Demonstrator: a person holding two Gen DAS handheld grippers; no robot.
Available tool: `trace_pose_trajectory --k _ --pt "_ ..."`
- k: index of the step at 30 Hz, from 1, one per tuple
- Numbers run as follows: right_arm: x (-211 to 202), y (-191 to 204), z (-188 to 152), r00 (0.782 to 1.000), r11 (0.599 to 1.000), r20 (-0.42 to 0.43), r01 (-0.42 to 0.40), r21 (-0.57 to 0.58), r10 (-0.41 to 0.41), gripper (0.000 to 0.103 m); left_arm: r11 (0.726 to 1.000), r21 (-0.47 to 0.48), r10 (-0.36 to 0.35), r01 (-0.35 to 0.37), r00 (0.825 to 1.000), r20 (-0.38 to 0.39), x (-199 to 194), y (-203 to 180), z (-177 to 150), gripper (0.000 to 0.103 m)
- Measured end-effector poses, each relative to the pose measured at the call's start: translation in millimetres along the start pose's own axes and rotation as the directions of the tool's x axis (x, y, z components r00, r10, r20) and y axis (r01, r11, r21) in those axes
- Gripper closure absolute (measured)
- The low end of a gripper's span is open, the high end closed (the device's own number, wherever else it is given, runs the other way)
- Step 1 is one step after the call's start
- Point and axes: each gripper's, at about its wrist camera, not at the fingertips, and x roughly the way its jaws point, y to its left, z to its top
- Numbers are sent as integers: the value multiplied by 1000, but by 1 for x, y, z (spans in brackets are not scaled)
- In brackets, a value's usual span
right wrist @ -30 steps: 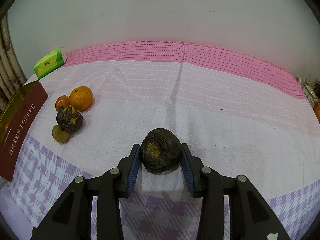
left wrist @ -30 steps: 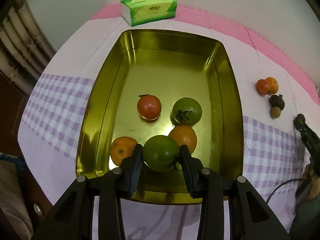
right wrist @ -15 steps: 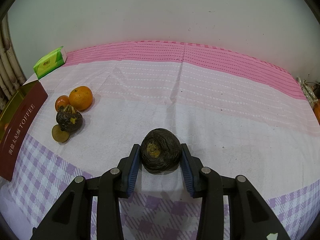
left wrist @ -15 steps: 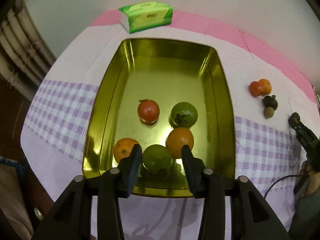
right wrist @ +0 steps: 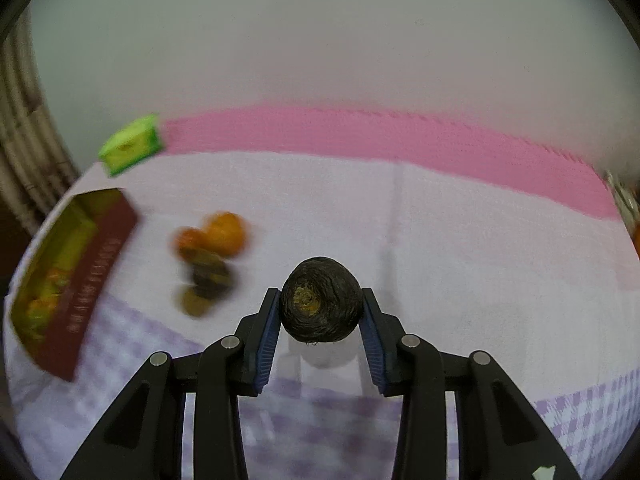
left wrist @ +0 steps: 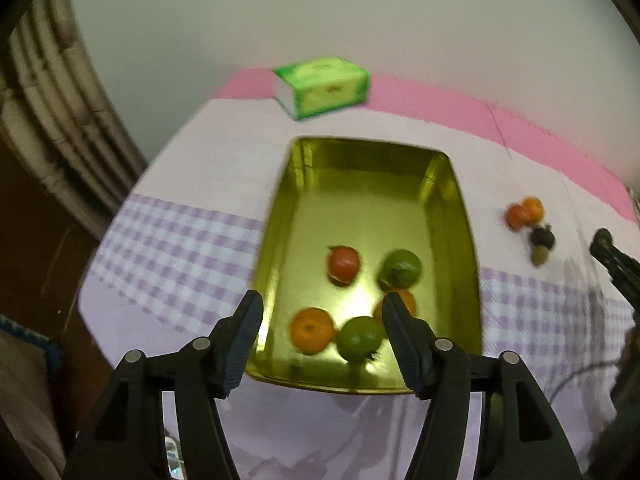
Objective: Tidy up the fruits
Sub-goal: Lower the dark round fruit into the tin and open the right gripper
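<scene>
My left hand-held gripper (left wrist: 322,316) is released, jaws spread above the near end of the gold tray (left wrist: 466,240). The tray holds a green fruit (left wrist: 359,338), two oranges, a red tomato (left wrist: 343,263) and a second green fruit. My right hand-held gripper (right wrist: 320,310) is clenched on a dark round fruit (right wrist: 320,304), raised off the tabletop (right wrist: 460,240). The tabletop carries a white cloth with a pink band and lilac checks. A green tissue box (left wrist: 322,86) sits at its far edge against a plain pale wall (left wrist: 320,12). Four small fruits (left wrist: 530,224) lie right of the tray.
</scene>
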Motion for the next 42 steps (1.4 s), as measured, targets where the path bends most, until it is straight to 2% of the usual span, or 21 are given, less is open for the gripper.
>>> trace_pose_trajectory --k 4,9,13,19,22,34,42 --pt "-9 54 14 990 987 5 -137 -88 137 67 998 -51 35 -34 999 30 -5 19 -3 40" --pt "-2 128 19 953 934 -64 -302 -192 295 67 990 -123 68 -65 997 23 -3 41 -11 40" --pt "7 172 14 935 903 -119 -355 -244 335 67 982 -158 107 -104 994 10 4 51 -15 40" --pt "29 216 10 930 875 -178 -364 -320 322 67 974 -206 90 -94 996 -28 14 63 -18 40" --pt "39 227 7 933 876 -195 -353 -328 303 67 971 -221 81 -87 996 -33 15 65 -19 40" --pt "51 240 4 927 870 -218 -364 -333 305 66 971 -211 98 -108 994 -56 19 63 -19 40" --pt "45 239 5 930 872 -199 -360 -331 309 65 975 -198 91 -101 994 -58 21 60 -20 40"
